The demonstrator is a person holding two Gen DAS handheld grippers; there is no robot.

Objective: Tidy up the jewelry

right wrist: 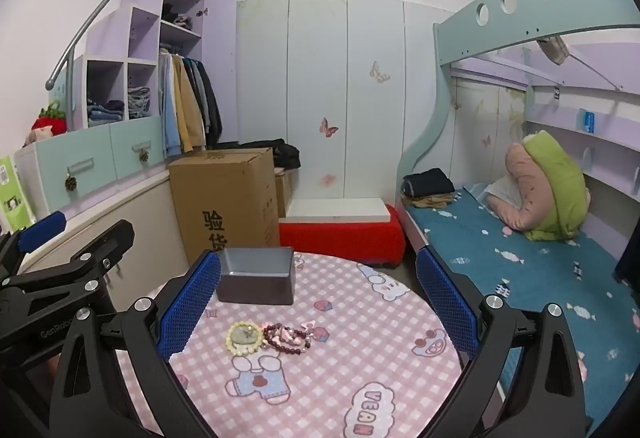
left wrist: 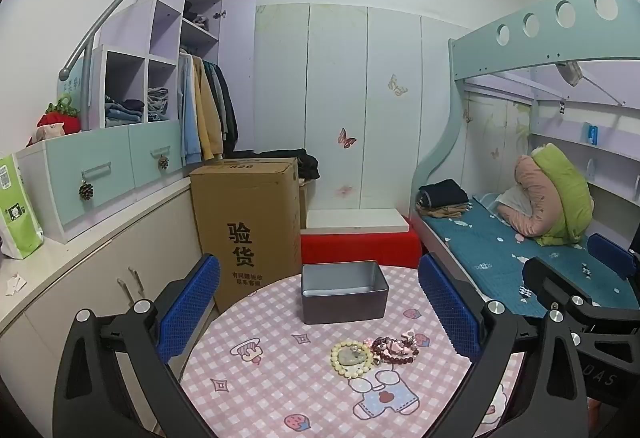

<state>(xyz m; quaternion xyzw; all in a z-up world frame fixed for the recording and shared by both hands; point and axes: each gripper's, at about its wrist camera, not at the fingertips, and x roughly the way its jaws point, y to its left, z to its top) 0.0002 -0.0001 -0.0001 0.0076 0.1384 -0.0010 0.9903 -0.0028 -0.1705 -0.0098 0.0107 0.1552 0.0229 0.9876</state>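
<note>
While bracelets [left wrist: 374,352] lie outside, tin [left wrist: 345,292] sits empty.

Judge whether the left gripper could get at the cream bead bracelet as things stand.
Probably yes: the left gripper is open, and the cream bead bracelet lies uncovered on the table, touching the dark red bracelet beside it.

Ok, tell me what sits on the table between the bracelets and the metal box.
Nothing: between the bracelets and the open metal box lies only bare pink checked tablecloth, seen in both wrist views.
</note>
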